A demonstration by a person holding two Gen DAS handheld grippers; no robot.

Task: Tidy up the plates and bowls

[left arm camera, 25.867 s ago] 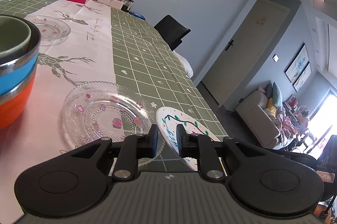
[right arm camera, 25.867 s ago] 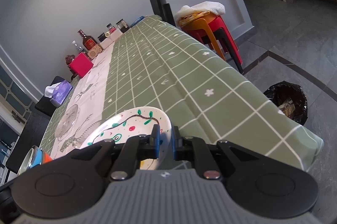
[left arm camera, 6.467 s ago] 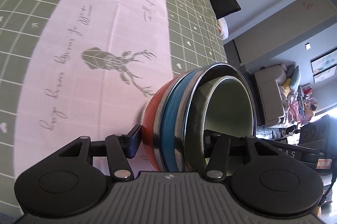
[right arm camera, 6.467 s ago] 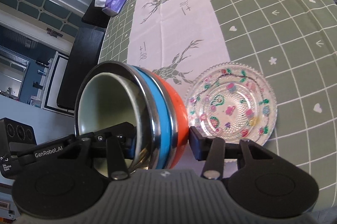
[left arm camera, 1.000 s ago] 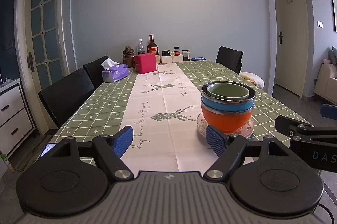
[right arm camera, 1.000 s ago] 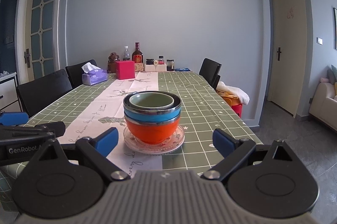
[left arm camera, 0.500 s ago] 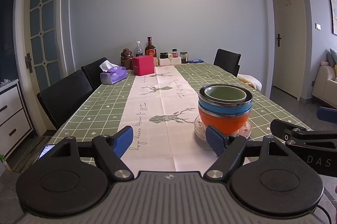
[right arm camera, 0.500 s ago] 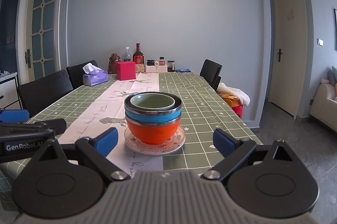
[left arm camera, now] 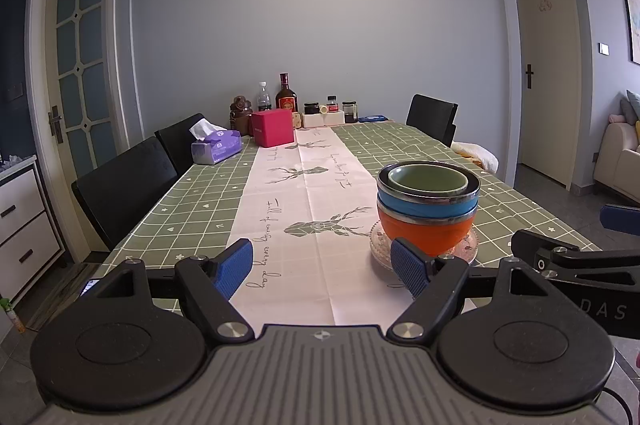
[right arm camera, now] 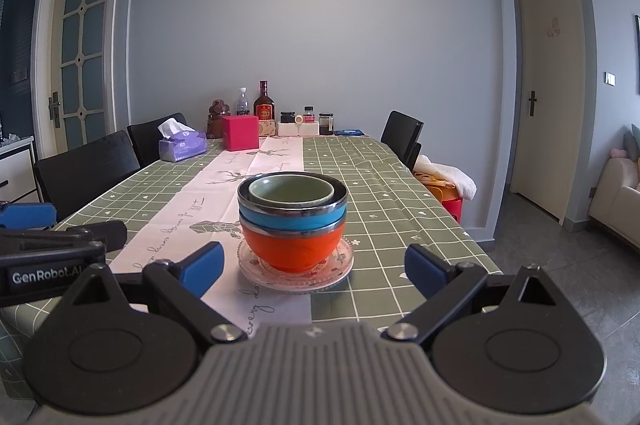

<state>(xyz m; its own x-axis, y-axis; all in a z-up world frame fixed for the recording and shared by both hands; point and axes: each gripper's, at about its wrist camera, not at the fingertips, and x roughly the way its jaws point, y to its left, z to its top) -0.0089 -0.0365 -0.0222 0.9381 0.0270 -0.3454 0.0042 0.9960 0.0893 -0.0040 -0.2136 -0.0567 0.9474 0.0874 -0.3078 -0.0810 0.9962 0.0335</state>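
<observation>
A stack of three nested bowls stands upright near the table's front end: an orange bowl (right arm camera: 294,249) at the bottom, a blue bowl (right arm camera: 292,219) in it, a green bowl (right arm camera: 291,190) on top. The stack rests on clear glass plates (right arm camera: 296,275). The same bowl stack (left arm camera: 427,209) lies right of centre in the left wrist view. My left gripper (left arm camera: 322,267) is open, short of the table and left of the stack, holding nothing. My right gripper (right arm camera: 314,267) is open too, with the stack straight ahead of its wide jaws and apart from them.
A green checked tablecloth (right arm camera: 380,185) with a pale deer-print runner (left arm camera: 304,193) covers the long table. At the far end stand a pink box (left arm camera: 273,127), a purple tissue pack (left arm camera: 216,147), bottles and jars. Black chairs (left arm camera: 128,181) line the left side, another chair (right arm camera: 402,135) the right.
Both views have shifted only slightly over the last second; the bowl stack and both grippers keep their places, and both stay open.
</observation>
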